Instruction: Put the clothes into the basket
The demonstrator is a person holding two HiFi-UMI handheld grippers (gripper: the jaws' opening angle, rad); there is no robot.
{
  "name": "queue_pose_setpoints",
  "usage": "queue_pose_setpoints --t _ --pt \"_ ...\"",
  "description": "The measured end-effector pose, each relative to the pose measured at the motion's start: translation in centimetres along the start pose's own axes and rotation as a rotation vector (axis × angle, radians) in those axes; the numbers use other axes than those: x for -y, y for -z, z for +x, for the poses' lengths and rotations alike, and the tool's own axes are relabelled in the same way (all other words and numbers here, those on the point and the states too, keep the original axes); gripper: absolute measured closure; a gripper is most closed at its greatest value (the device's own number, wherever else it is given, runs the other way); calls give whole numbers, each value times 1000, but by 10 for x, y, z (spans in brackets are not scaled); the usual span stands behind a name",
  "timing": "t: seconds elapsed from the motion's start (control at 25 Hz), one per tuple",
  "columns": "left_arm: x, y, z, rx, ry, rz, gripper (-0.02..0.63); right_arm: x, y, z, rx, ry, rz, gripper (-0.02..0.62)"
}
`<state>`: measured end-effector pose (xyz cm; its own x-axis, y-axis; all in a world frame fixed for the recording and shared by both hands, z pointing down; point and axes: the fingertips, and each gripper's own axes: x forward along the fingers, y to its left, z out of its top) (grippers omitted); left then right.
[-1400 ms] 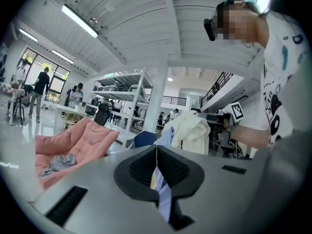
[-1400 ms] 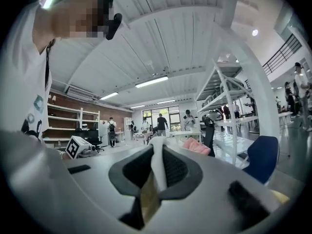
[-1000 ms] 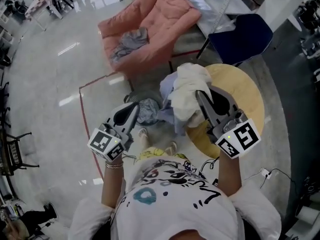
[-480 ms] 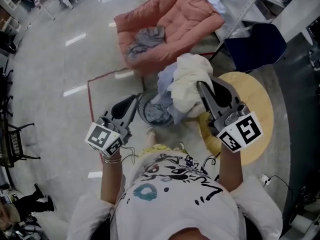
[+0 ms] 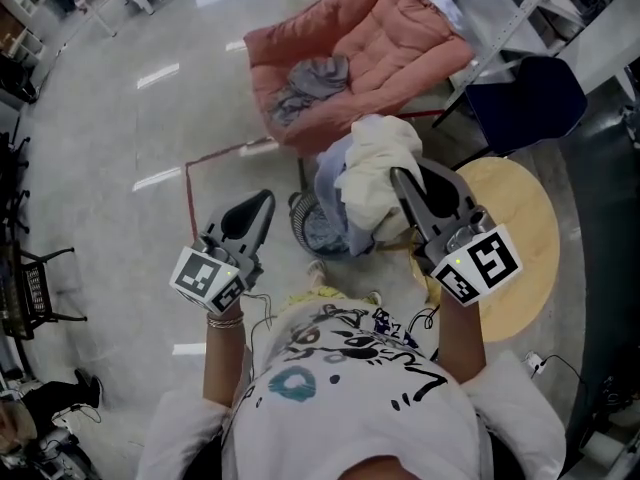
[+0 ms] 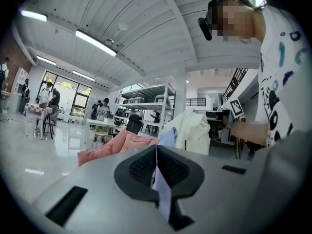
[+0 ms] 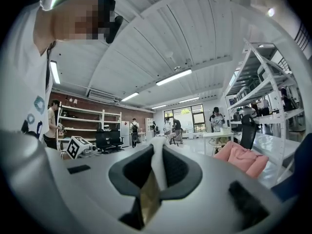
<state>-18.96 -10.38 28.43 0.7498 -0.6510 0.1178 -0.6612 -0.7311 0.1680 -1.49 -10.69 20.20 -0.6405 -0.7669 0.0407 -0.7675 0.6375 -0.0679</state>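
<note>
Pinching crumpled cream fabric garment (image 5: 378, 168) in right gripper (image 5: 398, 176), ribbed black jaws clamped on it, dangling it with limp pale-blue cloth (image 5: 334, 176) over round dark wire basket (image 5: 298, 211); holding left gripper (image 5: 266, 198) empty, jaws pressed together.

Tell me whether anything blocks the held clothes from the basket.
Nothing visible does. The clothes hang from the right gripper just above the basket on the floor, overlapping its right side in the head view. Only some cloth lies inside it.
</note>
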Motion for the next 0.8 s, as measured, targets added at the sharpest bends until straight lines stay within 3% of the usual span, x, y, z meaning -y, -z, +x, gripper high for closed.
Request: queue_pose_setpoints --t 0.52,0.8 --pt "-44 8 12 -14 23 -13 591 -4 18 43 -35 14 18 543" --pt "-50 7 20 -22 -21 -18 591 10 28 49 -68 -30 40 543"
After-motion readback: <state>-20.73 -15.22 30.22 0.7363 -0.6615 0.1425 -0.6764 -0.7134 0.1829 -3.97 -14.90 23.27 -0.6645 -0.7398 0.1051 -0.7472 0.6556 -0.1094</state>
